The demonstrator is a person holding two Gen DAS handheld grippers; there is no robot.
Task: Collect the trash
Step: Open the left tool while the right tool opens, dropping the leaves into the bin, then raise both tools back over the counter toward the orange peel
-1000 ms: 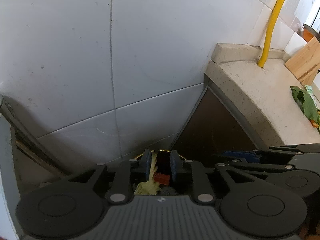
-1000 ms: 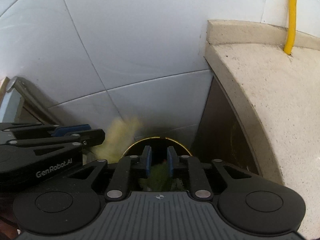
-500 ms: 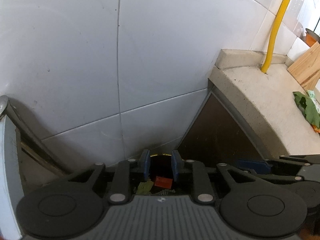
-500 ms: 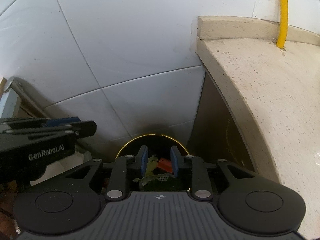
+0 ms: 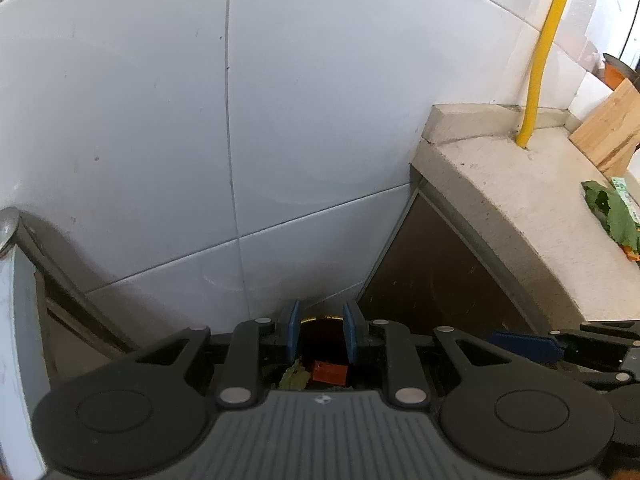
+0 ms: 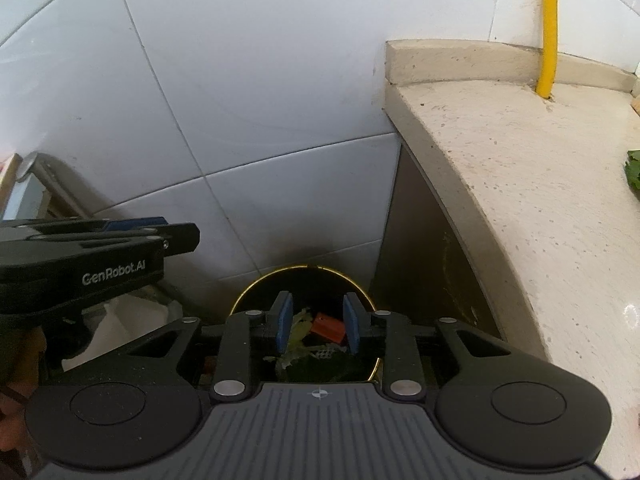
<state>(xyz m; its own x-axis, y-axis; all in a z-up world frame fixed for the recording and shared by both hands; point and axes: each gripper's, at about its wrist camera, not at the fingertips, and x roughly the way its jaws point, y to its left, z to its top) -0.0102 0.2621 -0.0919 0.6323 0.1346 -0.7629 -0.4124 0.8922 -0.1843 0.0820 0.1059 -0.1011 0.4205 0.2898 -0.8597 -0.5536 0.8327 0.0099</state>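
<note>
Two handheld grippers are pointing down over a round, gold-rimmed bin (image 6: 362, 280) tucked in the corner where a white tiled wall (image 6: 248, 80) is meeting the dark side of a stone counter (image 6: 540, 208). The right gripper (image 6: 316, 326) is hanging above the bin's mouth with its jaws opening; its blue pads (image 6: 285, 322) are standing apart and gripping nothing, the trash showing between them lying loose down inside the bin. An orange scrap (image 6: 329, 327) and pale green leaves (image 6: 298, 330) are sitting there on a dark heap.

The left gripper (image 5: 318, 338) is hovering beside it, to the left as the right camera is seeing it, its pads (image 5: 294, 334) parted by a narrow gap and holding nothing; through that gap the same orange scrap (image 5: 330, 372) and a leaf (image 5: 296, 376) are showing in the bin (image 5: 324, 318) below.

More trash is waiting on the counter (image 5: 520, 208): green leaves (image 5: 612, 212), with a small packet just beside them, are lying near its right edge, well apart from the bin. A yellow pipe (image 5: 540, 60) is rising from the counter's back corner, and a wooden board (image 5: 608, 128) is leaning at the wall.
</note>
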